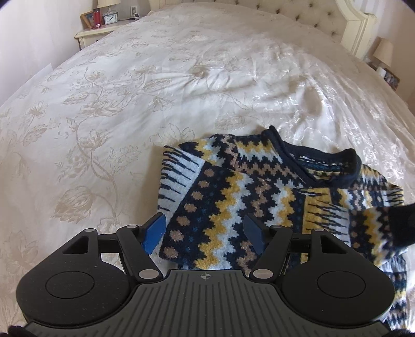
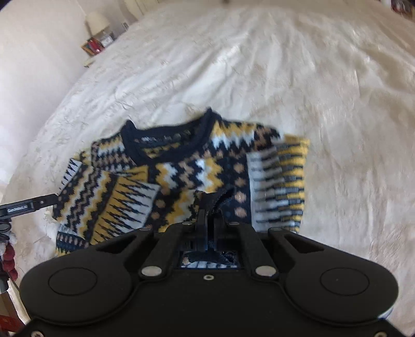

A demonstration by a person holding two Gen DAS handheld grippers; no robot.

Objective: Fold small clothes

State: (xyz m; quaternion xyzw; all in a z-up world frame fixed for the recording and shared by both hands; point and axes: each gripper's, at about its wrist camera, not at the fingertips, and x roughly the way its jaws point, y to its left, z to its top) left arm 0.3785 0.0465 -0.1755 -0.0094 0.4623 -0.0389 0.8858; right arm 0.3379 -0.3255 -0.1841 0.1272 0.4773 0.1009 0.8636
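A: Where is the sweater [image 1: 249, 191]?

B: It lies on the bed [image 1: 160, 85], on the cream floral bedspread, at the near edge in both views; a small knitted thing in navy, yellow, white and tan zigzags, with a dark navy collar [image 1: 324, 166] at its far side; one sleeve [image 1: 179, 176] is folded inward on the left in the left wrist view.

A: And the left gripper [image 1: 206, 233]?

B: Its jaws stand wide apart; the blue pads [image 1: 155, 233] hover over the near left part of the sweater, one above the bedspread just beside the knit, the other above the zigzag body; nothing lies between them.

A: The right gripper [image 2: 210, 207]?

B: Its jaws are clamped together on a dark navy edge of the sweater, pinched fabric showing between the fingers and bunched behind them; which edge it is I cannot tell, since that view is blurred.

A: Does either gripper show in the other's camera?

B: A dark shape at the right edge of the left wrist view sits over the sweater, too cut off to name; a black bar pokes in at the left of the right wrist view, touching the sweater's side.

A: Anything else about?

B: A nightstand [image 1: 96, 32] beyond the bed's far left corner, carrying a lamp [image 1: 107, 4], a clock [image 1: 111, 18] and a red candle [image 1: 96, 17]; a tufted headboard [image 1: 311, 15] at the far right; another lamp [image 1: 384, 51] beside it.
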